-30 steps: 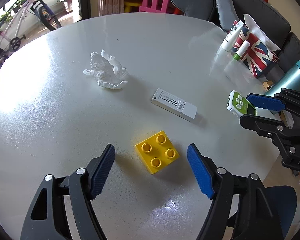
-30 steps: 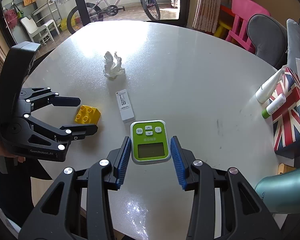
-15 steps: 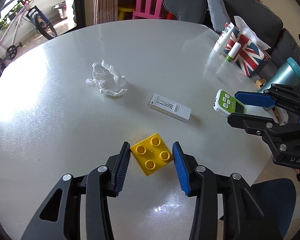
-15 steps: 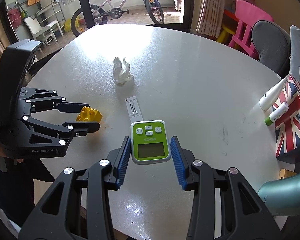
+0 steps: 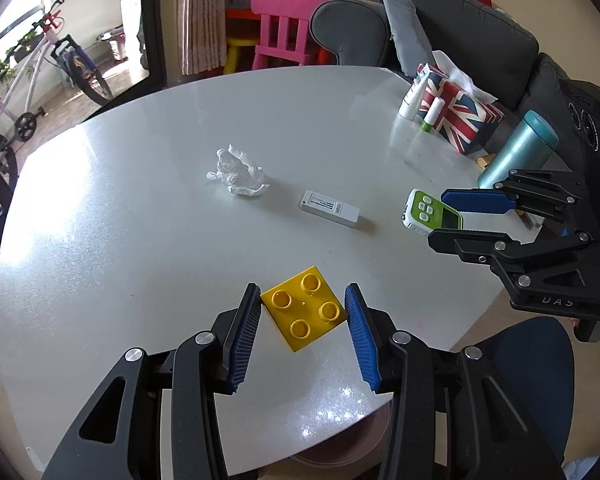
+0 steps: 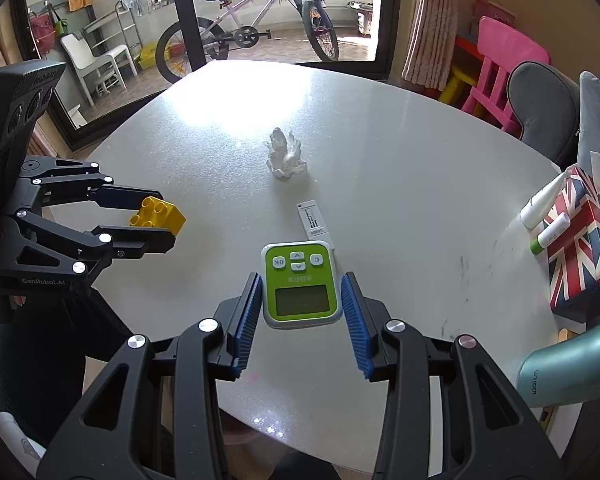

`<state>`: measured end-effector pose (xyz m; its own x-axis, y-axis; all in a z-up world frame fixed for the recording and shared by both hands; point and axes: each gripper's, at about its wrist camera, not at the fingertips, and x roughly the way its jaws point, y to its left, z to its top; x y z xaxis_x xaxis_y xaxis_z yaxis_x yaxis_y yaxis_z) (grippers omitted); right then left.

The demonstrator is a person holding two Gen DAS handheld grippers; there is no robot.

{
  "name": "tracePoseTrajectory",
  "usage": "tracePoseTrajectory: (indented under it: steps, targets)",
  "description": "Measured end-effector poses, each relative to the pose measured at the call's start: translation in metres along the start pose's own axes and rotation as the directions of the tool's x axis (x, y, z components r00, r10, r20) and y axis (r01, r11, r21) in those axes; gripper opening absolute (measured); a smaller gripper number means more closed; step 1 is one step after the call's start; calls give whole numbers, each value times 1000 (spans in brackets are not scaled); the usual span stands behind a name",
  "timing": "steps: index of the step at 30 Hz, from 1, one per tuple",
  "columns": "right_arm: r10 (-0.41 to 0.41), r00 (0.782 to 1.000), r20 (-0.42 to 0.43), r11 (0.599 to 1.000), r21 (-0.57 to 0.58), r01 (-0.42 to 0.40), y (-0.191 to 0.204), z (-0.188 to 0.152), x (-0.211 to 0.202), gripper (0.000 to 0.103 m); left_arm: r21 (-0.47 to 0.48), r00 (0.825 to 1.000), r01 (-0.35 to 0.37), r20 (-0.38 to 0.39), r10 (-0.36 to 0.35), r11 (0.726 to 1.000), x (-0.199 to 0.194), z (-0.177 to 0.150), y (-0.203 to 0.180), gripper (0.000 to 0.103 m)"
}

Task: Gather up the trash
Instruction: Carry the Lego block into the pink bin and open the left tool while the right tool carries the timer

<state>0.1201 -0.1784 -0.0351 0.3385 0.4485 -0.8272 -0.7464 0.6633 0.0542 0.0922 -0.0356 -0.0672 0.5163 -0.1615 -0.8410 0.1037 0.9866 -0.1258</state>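
Left gripper (image 5: pixel 304 322) clamps a rigid yellow toy brick (image 5: pixel 305 312) by opposite corners, right gripper (image 6: pixel 300 308) squeezes a hard green timer (image 6: pixel 299 284); ahead lies soft crumpled tissue (image 5: pixel 238 174).

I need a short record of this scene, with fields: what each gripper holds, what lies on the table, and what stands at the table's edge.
left gripper: shut on yellow brick, lifted off the table
right gripper: shut on green timer, lifted
lying on table: crumpled tissue; white test cassette
at table's edge: flag-print tissue box; two white tubes; teal flask
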Motion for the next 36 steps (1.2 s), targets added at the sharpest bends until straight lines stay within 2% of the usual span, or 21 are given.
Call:
tracePoseTrajectory:
  steps: [13,21,27,28,30,31,36]
  targets:
    - [46,997,64,999,-27,-44,53,-48,-56,41,38,999,35,19,-35,999,-49,-54,-20,43]
    - [78,995,61,997,11,-79,69,-81,-76,41,28,997,73,-20,-73,997,-53,-94,-33,43]
    - [71,996,46,997,16,-72,70,-91,-78,41,20,993,109,-41,-108,994,-48,-108,-41,45]
    - [71,996,47,997,16,-72,70,-91,-79,41,21,993,112,-41,-112,993,-48,-109,-42,48]
    - [71,996,50,997,16,-72,68,-92,-80,41,12,993,117,-23,-117,993,-50,-109,-41,96]
    - [71,996,51,997,16,-72,68,-91,-80,41,5,993,122,1,-122,993,-54,-109,-40,96]
    - [80,996,49,997,11,-81,72,-92,-80,41,-20,995,96,3,-96,995,-56,-106,-32,96]
